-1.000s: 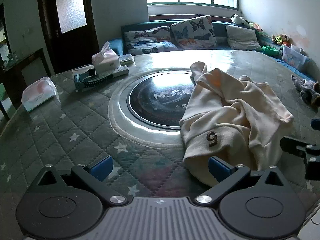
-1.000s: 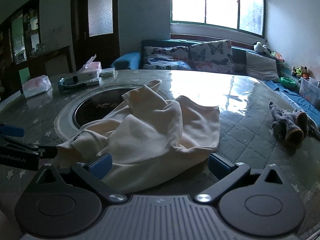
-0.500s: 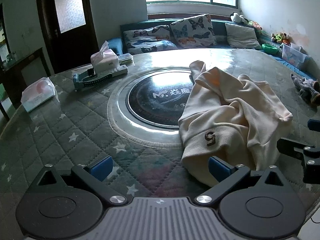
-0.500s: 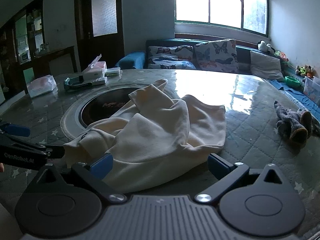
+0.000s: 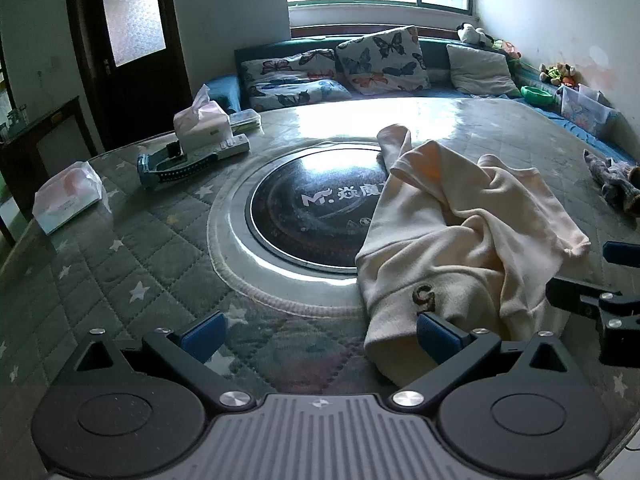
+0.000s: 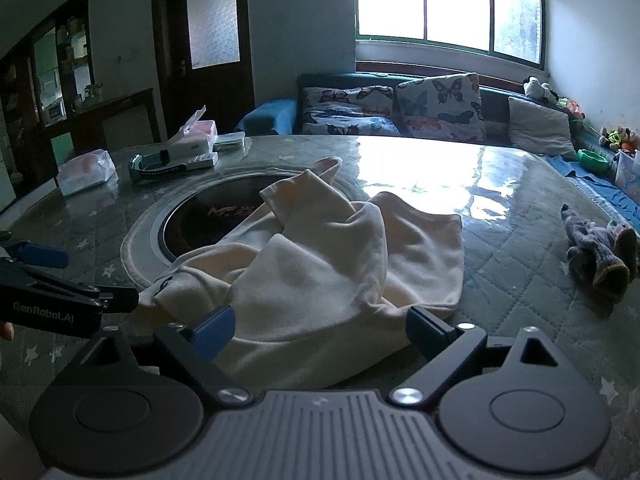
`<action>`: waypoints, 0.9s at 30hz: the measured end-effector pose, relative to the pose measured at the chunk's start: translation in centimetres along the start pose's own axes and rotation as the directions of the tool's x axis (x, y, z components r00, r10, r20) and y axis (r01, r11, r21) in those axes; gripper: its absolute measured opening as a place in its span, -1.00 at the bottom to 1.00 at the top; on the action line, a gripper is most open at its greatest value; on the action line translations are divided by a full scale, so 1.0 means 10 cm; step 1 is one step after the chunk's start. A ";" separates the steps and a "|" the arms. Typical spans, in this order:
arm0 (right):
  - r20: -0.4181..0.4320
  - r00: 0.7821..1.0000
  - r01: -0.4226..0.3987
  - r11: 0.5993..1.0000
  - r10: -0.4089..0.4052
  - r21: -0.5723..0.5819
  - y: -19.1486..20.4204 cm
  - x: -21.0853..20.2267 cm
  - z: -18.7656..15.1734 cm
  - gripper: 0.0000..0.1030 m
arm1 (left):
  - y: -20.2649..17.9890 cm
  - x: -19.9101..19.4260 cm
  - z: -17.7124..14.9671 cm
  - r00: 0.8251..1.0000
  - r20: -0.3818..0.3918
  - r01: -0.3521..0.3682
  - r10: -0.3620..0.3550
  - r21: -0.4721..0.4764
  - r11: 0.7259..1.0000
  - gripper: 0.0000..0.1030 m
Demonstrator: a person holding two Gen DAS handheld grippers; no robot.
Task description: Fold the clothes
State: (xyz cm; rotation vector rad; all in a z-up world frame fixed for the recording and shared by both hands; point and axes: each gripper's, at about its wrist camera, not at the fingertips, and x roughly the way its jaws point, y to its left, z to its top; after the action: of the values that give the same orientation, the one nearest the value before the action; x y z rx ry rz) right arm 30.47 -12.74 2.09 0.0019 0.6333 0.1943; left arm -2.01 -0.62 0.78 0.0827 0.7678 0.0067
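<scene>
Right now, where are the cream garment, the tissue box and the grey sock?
Cream garment (image 6: pixel 320 264), right wrist view, middle fold.
Tissue box (image 5: pixel 202 126), left wrist view, front face.
Grey sock (image 6: pixel 596 252), right wrist view, middle.

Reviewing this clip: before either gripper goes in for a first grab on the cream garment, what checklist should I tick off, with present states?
1. Left gripper open: ok, fingers spread wide.
2. Right gripper open: ok, nothing between its fingers.
3. Cream garment flat and ready to fold: not ok, it lies crumpled in a heap, partly over the dark round inset.
4. Grab point visible: ok, the hem edge near the brown mark faces the left gripper.
5. Sleeves located: cannot tell, the folds hide the layout.
6. Grey toy apart from the garment: ok.
</scene>
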 end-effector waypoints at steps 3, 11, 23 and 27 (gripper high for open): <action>0.002 1.000 -0.001 1.000 0.001 -0.004 0.10 0.14 -0.14 0.77 | 0.01 0.04 0.03 1.000 -0.003 0.003 -0.003 0.000 1.000 1.00; 0.005 1.000 -0.012 0.999 0.012 -0.033 0.45 0.08 -0.85 0.66 | 0.04 0.18 0.13 1.000 -0.015 0.019 -0.019 -0.002 1.000 1.00; -0.008 0.999 -0.053 0.996 0.053 -0.075 -0.01 -0.11 -0.97 0.29 | 0.07 0.49 0.43 0.998 -0.036 0.046 -0.045 0.023 0.999 0.98; -0.014 0.998 -0.070 0.993 0.069 -0.100 0.07 -0.27 -0.92 0.23 | 0.04 0.61 0.52 0.998 -0.037 0.058 -0.056 0.047 0.997 0.84</action>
State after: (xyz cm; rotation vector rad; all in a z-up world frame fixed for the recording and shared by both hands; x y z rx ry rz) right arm 22.80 -13.06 -3.65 -0.0745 0.6336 0.2932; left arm 6.02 -0.36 0.32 0.1062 0.8056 -0.0650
